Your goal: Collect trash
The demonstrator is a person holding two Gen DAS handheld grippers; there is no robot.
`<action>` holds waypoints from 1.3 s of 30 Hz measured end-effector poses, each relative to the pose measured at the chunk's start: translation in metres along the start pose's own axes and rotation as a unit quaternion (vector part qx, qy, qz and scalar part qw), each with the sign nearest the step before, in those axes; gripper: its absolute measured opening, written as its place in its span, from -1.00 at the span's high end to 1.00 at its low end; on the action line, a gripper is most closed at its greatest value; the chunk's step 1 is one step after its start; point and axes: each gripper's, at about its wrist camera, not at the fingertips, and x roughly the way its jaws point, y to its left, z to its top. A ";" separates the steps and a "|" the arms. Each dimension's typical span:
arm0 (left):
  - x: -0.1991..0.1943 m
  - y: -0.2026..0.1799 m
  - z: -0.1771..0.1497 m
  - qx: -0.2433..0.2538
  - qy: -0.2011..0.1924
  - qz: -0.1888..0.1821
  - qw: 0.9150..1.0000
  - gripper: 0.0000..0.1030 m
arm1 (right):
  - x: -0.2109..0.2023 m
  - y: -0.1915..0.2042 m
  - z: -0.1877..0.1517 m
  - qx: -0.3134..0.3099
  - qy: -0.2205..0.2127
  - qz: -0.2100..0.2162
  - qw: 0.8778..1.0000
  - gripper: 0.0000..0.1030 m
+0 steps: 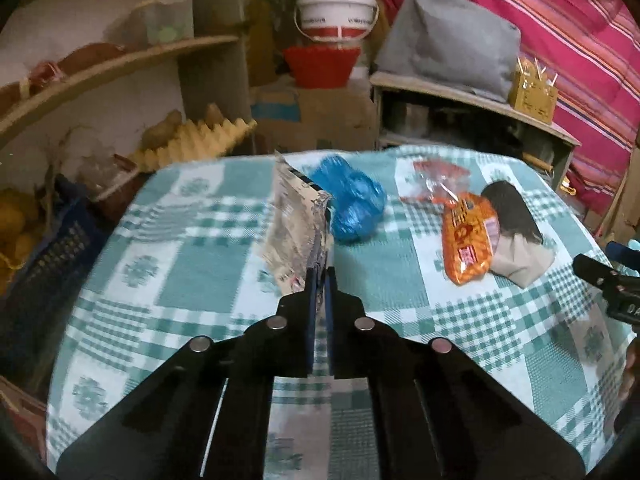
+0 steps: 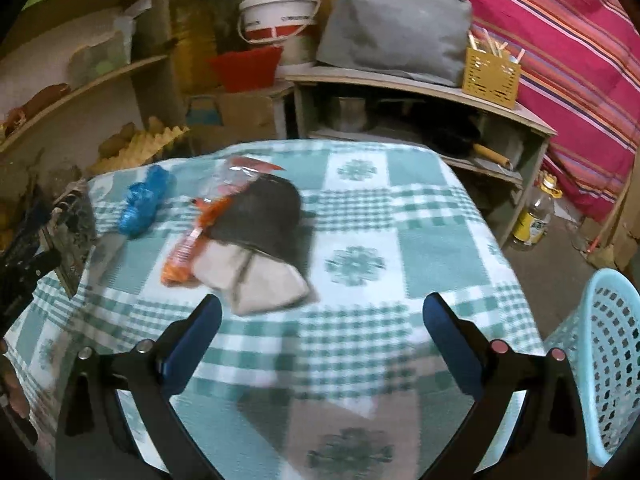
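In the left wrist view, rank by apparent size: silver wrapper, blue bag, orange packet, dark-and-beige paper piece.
1. silver wrapper, nearest the camera, clamped in the left gripper
2. dark-and-beige paper piece
3. blue bag and orange packet: too alike to rank

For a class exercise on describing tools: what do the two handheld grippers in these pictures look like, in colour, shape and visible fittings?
Both look alike. The left gripper has black angular linkage arms that taper forward to two flat fingers faced with blue pads, with round silver pivot pins on the arms. The right gripper shows the same black arms, curved blue-padded fingers and round pins, some silvery, some pinkish. No cables or sleeves show.
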 end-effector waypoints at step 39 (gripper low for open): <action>-0.002 0.110 0.006 -0.080 0.012 0.025 0.996 0.07 | 0.038 0.059 0.033 -0.037 0.016 0.010 0.999 0.86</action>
